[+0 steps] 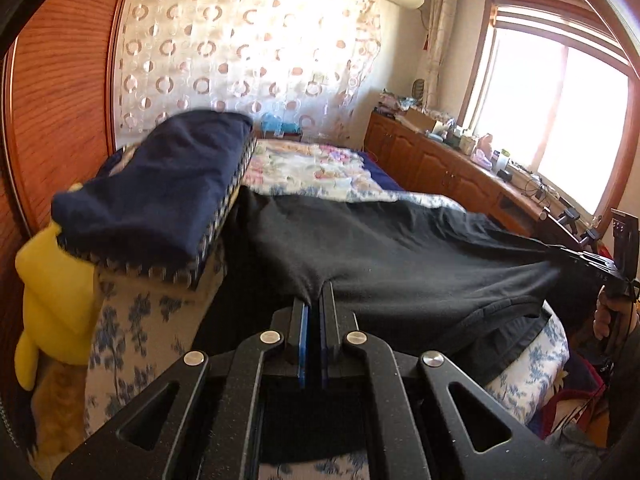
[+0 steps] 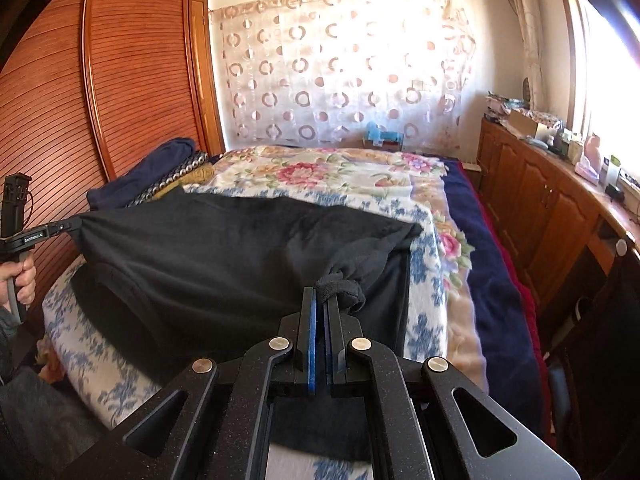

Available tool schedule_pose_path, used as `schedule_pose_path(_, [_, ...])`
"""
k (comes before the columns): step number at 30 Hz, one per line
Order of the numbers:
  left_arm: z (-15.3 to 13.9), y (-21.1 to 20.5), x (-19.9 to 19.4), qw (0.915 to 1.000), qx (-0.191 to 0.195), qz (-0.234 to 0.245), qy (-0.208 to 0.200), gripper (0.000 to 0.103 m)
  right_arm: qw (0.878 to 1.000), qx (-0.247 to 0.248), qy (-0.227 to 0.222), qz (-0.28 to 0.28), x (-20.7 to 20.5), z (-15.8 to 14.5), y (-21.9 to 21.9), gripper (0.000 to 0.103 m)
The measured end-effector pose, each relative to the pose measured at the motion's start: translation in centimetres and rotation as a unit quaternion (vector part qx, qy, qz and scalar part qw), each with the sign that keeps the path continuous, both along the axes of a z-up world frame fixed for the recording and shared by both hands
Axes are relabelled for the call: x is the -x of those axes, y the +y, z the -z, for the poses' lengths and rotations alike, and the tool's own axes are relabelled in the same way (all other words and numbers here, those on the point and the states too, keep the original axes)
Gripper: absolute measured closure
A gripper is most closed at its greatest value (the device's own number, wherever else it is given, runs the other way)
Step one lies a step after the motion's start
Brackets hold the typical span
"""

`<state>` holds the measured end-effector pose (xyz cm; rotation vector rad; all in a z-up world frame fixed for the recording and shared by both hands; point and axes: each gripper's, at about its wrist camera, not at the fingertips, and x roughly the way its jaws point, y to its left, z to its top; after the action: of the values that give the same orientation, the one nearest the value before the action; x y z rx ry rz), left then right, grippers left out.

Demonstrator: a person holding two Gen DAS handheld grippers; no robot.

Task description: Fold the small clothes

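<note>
Black garment [image 2: 224,248] stretched sideways between both clamped tools.

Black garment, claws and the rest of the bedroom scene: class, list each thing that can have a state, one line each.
Black garment: stretched between both claws, far part draped on the bed.
Left claw: shut on the garment's edge.
Right claw: shut on a bunched corner.
Navy blanket: folded, on a stack.
Wardrobe door: closed.

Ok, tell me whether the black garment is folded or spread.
Spread, not yet folded: the black garment is stretched taut between the left gripper and right gripper, each shut on an edge.
</note>
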<state>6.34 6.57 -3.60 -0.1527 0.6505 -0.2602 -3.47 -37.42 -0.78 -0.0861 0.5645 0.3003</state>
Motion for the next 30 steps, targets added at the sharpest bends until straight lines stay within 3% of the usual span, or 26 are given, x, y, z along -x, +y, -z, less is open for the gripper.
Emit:
schedule_pose_path(7, [3.4, 0.4, -0.3, 0.9988, -0.006, 0.000, 0.049, 0.098, 0.999, 0.014, 0.041, 0.022, -0.6, 3.5, 0.2, 0.100])
schedule_pose_path(14, [4.8, 0.1, 0.2, 0.9979, -0.017, -0.006, 0.063, 0.098, 0.997, 0.020, 0.072, 0.027, -1.7, 6.3, 1.0, 0.100])
schedule_pose_path(26, [5.9, -0.1, 0.6, 0.9965, -0.027, -0.017, 0.077, 0.098, 0.997, 0.031, 0.062, 0.034, -1.5, 5.7, 1.9, 0.100])
schedule_pose_path(29, [6.0, -0.1, 0.6, 0.9963, -0.029, -0.019, 0.079, 0.097, 0.998, 0.028, 0.046, 0.036, -0.7, 4.8, 2.4, 0.091])
schedule_pose_path(30, [6.1, -0.1, 0.5, 0.9962, -0.029, -0.019, 0.080, 0.097, 0.998, 0.029, 0.041, 0.036, -0.4, 4.5, 2.5, 0.080])
